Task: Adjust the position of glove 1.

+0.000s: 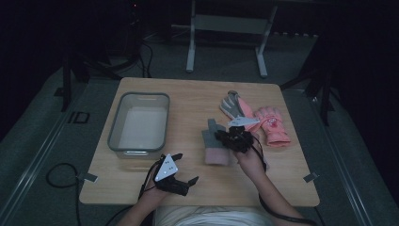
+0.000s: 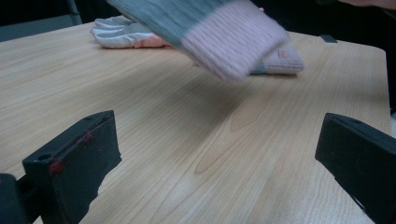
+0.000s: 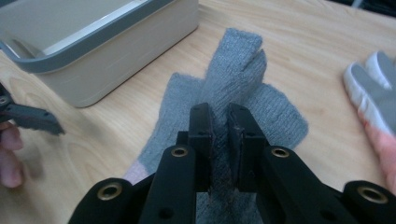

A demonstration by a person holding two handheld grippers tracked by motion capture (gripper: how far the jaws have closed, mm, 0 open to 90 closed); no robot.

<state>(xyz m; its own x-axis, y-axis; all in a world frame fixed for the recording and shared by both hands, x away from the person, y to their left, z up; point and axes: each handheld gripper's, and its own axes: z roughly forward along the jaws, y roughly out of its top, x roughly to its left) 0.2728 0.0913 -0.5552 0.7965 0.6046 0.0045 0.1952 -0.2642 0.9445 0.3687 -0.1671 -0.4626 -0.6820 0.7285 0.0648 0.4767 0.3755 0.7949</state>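
Observation:
A grey knitted glove [image 3: 233, 79] with a pink cuff [image 2: 233, 42] hangs a little above the wooden table [image 1: 188, 94], casting a shadow on it. My right gripper [image 3: 220, 140] is shut on its grey knit, pinching a fold between the two black jaws; in the high view this gripper [image 1: 230, 136] is right of the table's middle, the glove [image 1: 214, 143] dangling at its left. My left gripper [image 1: 186, 167] rests near the front edge, open, its jaws wide apart with bare wood between them [image 2: 215, 158].
A grey plastic bin [image 1: 139, 125], nothing visible inside, stands at the table's left. A grey and white glove [image 1: 234, 106] and a pink glove [image 1: 273, 125] lie at the right. Behind the table stands a metal frame [image 1: 226, 28].

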